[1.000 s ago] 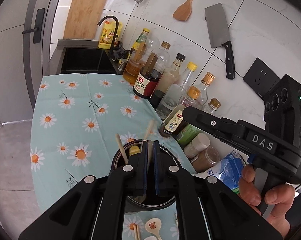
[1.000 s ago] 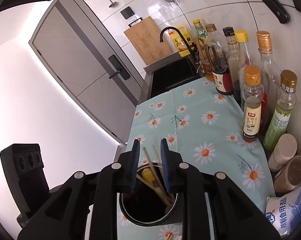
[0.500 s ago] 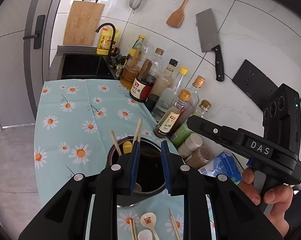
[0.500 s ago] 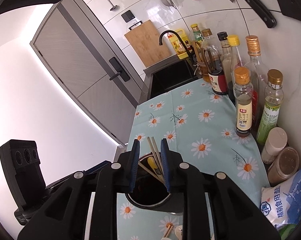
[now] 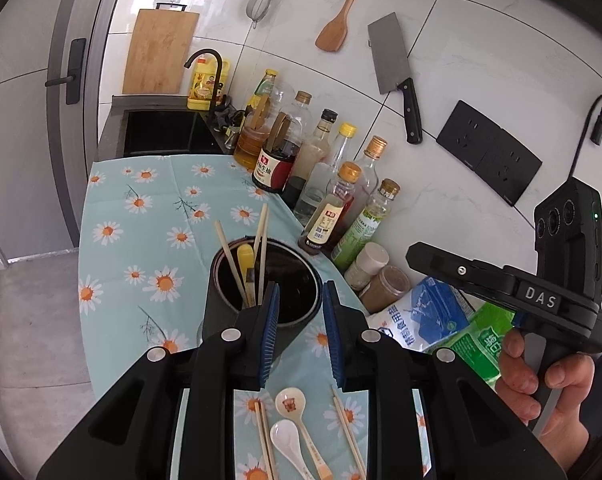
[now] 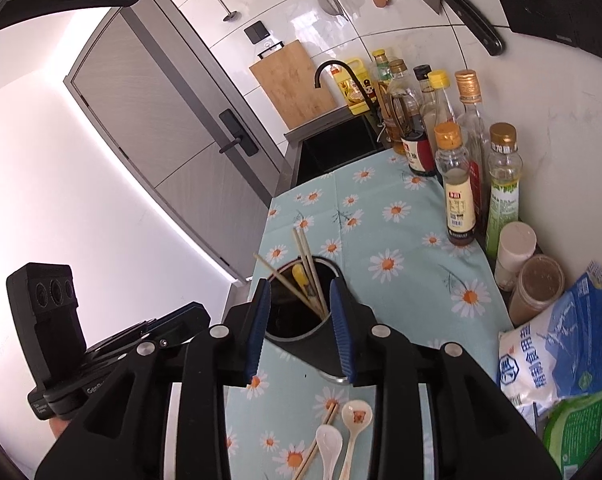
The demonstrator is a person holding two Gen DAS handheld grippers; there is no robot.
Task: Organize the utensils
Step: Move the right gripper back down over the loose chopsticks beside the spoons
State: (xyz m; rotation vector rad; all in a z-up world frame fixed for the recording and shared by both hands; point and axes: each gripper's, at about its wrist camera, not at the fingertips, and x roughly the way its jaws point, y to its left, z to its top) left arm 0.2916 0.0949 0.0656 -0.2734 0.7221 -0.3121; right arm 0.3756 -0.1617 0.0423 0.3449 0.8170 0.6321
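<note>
Two claws hang over the daisy-print cloth (image 5: 141,220), and neither one holds anything. The left gripper (image 5: 299,334) has its blue pads spread a little way, nothing between them — its jaws have just been opening. The right gripper (image 6: 299,330) stands spread a bit wider, its jaws too just opening, with only air between the pads. Just beyond both sits the dark round holder (image 5: 261,288), upright on the cloth, and in it lean several chopsticks (image 5: 261,248) and a tool with a yellow handle (image 5: 245,258). Nearer the cameras, flat on the cloth, lie two white spoons (image 5: 289,438) side by side, with loose chopsticks on either side of them. Along the wall stands a crowd of bottles (image 5: 329,216), then two small jars (image 5: 381,280), a bag of salt (image 6: 557,344) and a green packet. Behind the cloth is a dark sink (image 5: 161,134) with a black tap. On the tiled wall hang a cleaver (image 5: 391,64), a wooden spatula (image 5: 337,28), a strainer and a cutting board (image 5: 157,54). A hand (image 5: 541,384) grips the right tool's handle.
</note>
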